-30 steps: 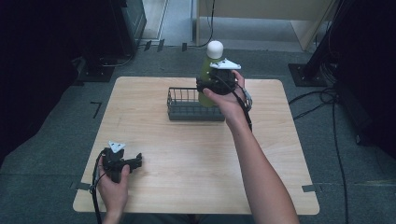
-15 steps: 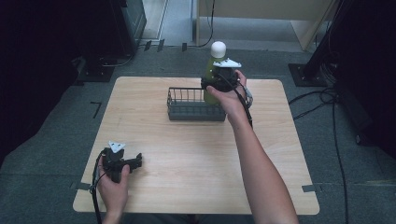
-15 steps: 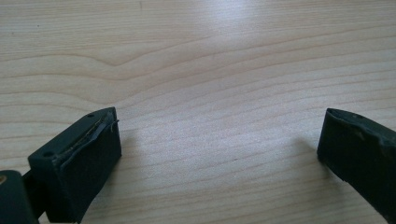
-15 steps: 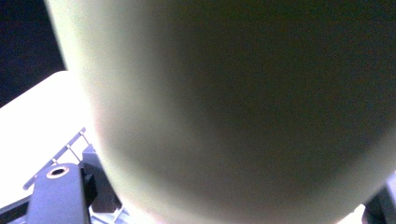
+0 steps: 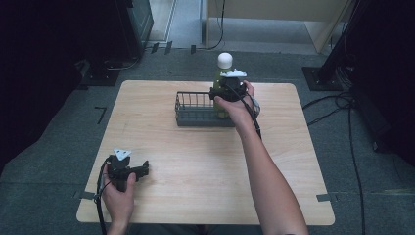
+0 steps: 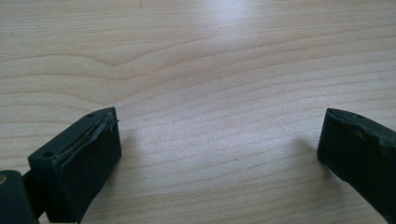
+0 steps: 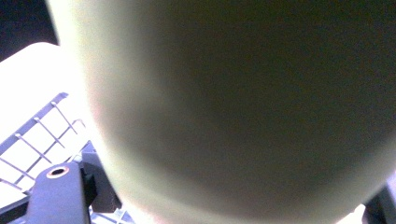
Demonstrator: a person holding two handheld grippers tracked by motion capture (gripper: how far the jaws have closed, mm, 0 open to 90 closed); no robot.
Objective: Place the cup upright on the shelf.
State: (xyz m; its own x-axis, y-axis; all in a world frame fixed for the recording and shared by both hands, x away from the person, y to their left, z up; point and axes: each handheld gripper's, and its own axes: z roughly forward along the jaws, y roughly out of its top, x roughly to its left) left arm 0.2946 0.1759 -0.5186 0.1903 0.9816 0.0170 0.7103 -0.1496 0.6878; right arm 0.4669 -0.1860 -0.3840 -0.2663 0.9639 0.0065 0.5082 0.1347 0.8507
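**Right gripper lowers the green bottle into the wire basket**

Right gripper [image 5: 226, 93] has its jaws clamped on a green bottle with a white cap [image 5: 223, 73], holding it upright at the right-hand end of the dark wire basket [image 5: 195, 110] near the far edge of the wooden table [image 5: 205, 161]. Compared with a second ago, the bottle's cap sits a little lower and nearer the basket, and the hand has come down with it, so the move in the last moment reads as a descent into the basket rather than a lift out of it. From the high view the bottle's lower part is hidden behind the gripper and hand, so whether its base already rests on the basket floor cannot be told. In the right gripper view the bottle's pale green body [image 7: 243, 107] sits right against the camera, with the basket's wires [image 7: 42, 135] beside and below it, which fits a bottle inside or just above the rim.

Left gripper [image 5: 128, 169] has not moved over that second: it lies at the near left of the table, jaws spread wide with nothing but bare wood [image 6: 210, 70] between them.

My judgement is that the placing is nearly finished; what remains is to let the base settle, then open the jaws without tipping the tall bottle against the basket's low wall.
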